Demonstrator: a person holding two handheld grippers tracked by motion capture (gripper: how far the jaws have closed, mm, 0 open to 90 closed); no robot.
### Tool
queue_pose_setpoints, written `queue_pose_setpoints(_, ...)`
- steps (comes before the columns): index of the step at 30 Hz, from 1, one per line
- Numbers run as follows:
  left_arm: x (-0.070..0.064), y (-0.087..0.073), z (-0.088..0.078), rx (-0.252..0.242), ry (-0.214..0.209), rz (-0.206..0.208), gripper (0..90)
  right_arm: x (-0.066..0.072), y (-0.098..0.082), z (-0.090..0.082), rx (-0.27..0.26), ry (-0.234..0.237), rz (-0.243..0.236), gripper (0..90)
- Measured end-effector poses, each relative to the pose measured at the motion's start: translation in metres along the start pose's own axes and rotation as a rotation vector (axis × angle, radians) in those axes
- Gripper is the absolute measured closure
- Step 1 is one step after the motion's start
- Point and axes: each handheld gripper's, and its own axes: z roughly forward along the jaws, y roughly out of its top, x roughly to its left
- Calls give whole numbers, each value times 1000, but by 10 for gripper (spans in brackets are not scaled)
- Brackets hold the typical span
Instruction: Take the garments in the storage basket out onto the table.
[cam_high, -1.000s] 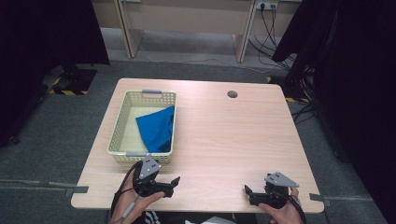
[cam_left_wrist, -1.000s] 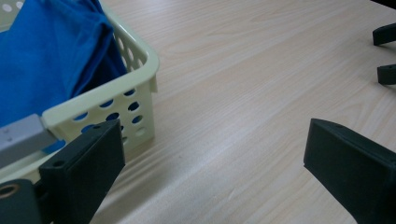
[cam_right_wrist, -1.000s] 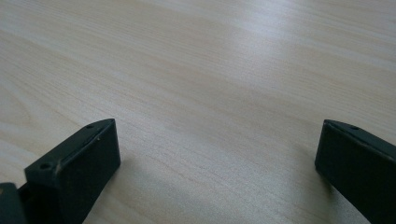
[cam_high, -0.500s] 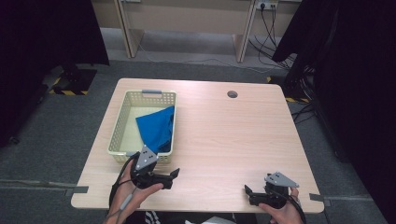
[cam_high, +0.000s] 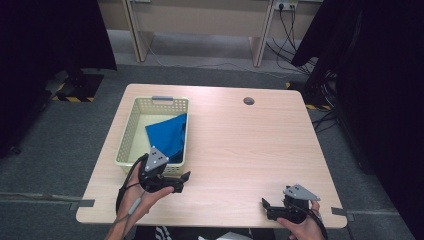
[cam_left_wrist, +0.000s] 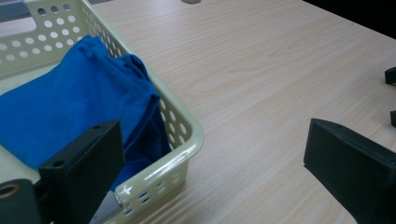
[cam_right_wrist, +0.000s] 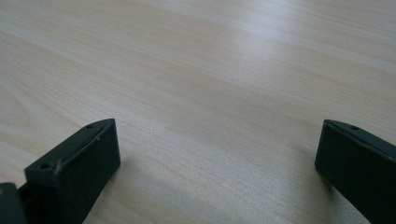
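Note:
A cream perforated basket (cam_high: 127, 135) stands on the left half of the wooden table (cam_high: 240, 145) and holds a folded blue cloth (cam_high: 170, 137). My left gripper (cam_high: 182, 182) hovers at the basket's near right corner, open and holding nothing. In the left gripper view the basket's corner (cam_left_wrist: 187, 140) and the blue cloth (cam_left_wrist: 70, 107) lie just ahead of the left gripper (cam_left_wrist: 212, 140), one jaw over the basket, the other over bare wood. My right gripper (cam_high: 266, 209) rests near the front right edge, open. In the right gripper view the right gripper (cam_right_wrist: 217, 140) has only bare tabletop between its jaws.
A round cable hole (cam_high: 248, 101) sits near the table's far edge. Grey carpet surrounds the table, with desk legs and cables behind it. The other gripper's jaw tips (cam_left_wrist: 390, 75) show at the right edge of the left gripper view.
My left gripper has moved a little forward, away from the person, up to the basket's near right corner. The right gripper has stayed in place.

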Motion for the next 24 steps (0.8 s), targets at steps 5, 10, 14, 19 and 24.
queue_pose_setpoints(5, 5, 8, 2, -1, 16, 4, 47, 0, 0, 0, 0, 0, 0, 2)
queue_pose_setpoints(10, 10, 14, 3, -2, 27, 2, 49, 0, 0, 0, -1, 0, 0, 2)
queue_pose_setpoints(14, 19, 21, 7, 1, 47, -15, 50, 0, 0, 0, -1, 0, 0, 2)
queue_pose_setpoints(19, 27, 28, 14, 15, 62, -24, 51, 0, 0, 0, -2, 0, 0, 2)
queue_pose_setpoints(24, 35, 34, 22, 30, 75, -35, 52, 0, 0, 0, -2, 0, 0, 2)
